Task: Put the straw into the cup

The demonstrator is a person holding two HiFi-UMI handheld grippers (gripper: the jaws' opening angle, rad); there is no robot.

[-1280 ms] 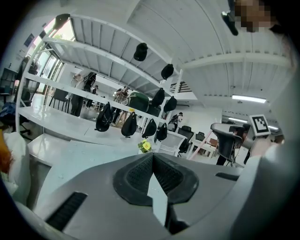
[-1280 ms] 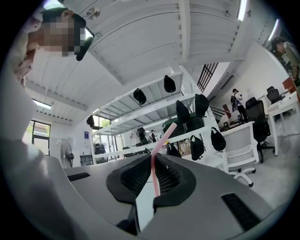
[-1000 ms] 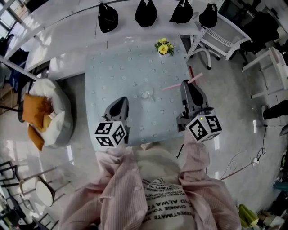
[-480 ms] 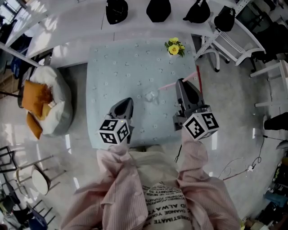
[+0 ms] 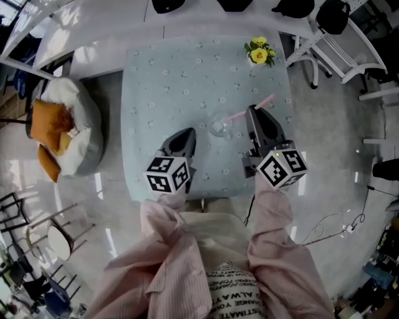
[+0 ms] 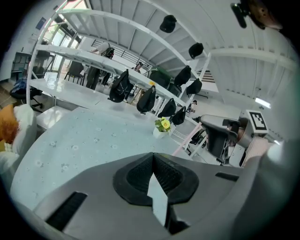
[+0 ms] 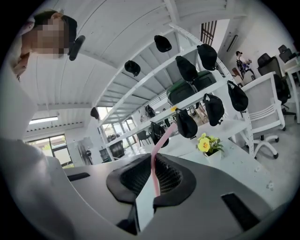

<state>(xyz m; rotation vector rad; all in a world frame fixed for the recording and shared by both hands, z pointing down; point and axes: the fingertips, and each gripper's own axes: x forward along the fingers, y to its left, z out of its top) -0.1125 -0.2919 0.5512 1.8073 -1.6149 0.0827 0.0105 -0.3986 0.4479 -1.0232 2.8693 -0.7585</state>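
Note:
A clear cup (image 5: pixel 219 126) stands near the middle of the pale blue table (image 5: pixel 162 81). My right gripper (image 5: pixel 252 111) is shut on a pink straw (image 5: pixel 246 111), which slants down to the left. The straw's lower end hangs at the cup's rim, and its bent top points up to the right. In the right gripper view the straw (image 7: pixel 154 164) runs up between the pads of my right gripper (image 7: pixel 154 161). My left gripper (image 5: pixel 187 132) hovers just left of the cup. Its jaws (image 6: pixel 153 157) are together with nothing in them. The cup is hidden in both gripper views.
A small white pot of yellow flowers (image 5: pixel 260 53) stands at the table's far right corner. A beanbag with orange cushions (image 5: pixel 59 134) lies on the floor to the left. White chairs (image 5: pixel 340 40) are at the upper right, and black bags (image 5: pixel 330 12) lie on the long bench behind.
Both grippers have sunk toward the table. The straw's lower end has moved left, from beside the cup to its rim. The left gripper has come closer to the cup.

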